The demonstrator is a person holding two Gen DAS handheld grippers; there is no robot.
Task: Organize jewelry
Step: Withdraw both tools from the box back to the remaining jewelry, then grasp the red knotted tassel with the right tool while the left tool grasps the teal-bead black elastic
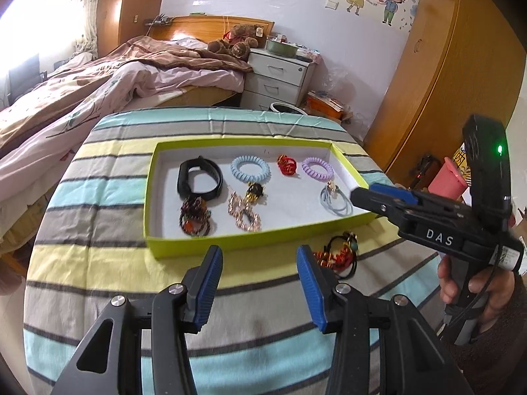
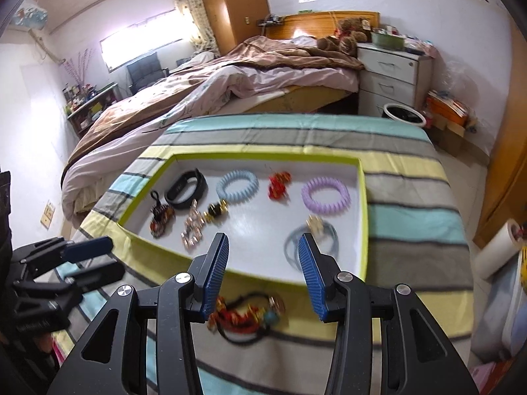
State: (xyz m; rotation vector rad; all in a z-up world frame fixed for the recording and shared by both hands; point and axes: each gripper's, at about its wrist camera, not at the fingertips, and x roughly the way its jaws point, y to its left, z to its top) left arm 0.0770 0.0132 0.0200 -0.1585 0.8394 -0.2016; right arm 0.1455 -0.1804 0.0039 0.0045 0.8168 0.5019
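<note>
Remaining outside the tray: one tangled bundle of red beads and black cord (image 2: pixel 248 312), lying on the striped cloth (image 1: pixel 98 263) just beside the tray's near edge, toward its right-hand end. Long axis of the bundle: roughly parallel to that near edge.

Item, green-rimmed tray (image 1: pixel 230 240): white floor, set mid-cloth. Contents: black wristband (image 1: pixel 197 177) at the far left; blue coil band (image 1: pixel 250 168); small red ornament (image 1: pixel 287 164); lilac coil band (image 1: pixel 318 168) toward the far right corner; dark beaded piece (image 1: pixel 196 217) at the near left; rose-gold chain (image 1: pixel 243 214); black-and-gold piece (image 1: pixel 255 191); grey hair ties (image 1: pixel 336 202) near the right wall.

Item, right gripper (image 2: pixel 263 275): fingers spread wide, nothing between them. Pitched down toward the cloth. In its own view the bundle sits directly below and between the two blue pads, slightly toward the left pad; judged the nearer tool for the pickup. The gap lines up with the bundle's long axis, so a closing stroke would squeeze it endwise; a roll of the wrist may be wanted.

Item, left gripper (image 1: pixel 260 286): fingers likewise spread, empty, angled down over the cloth short of the tray's near edge. Bundle lies to its right, past the right pad.

Item, a hand (image 1: pixel 474 293): wrapped on the right tool's grip, seen at the right of the left view.
</note>
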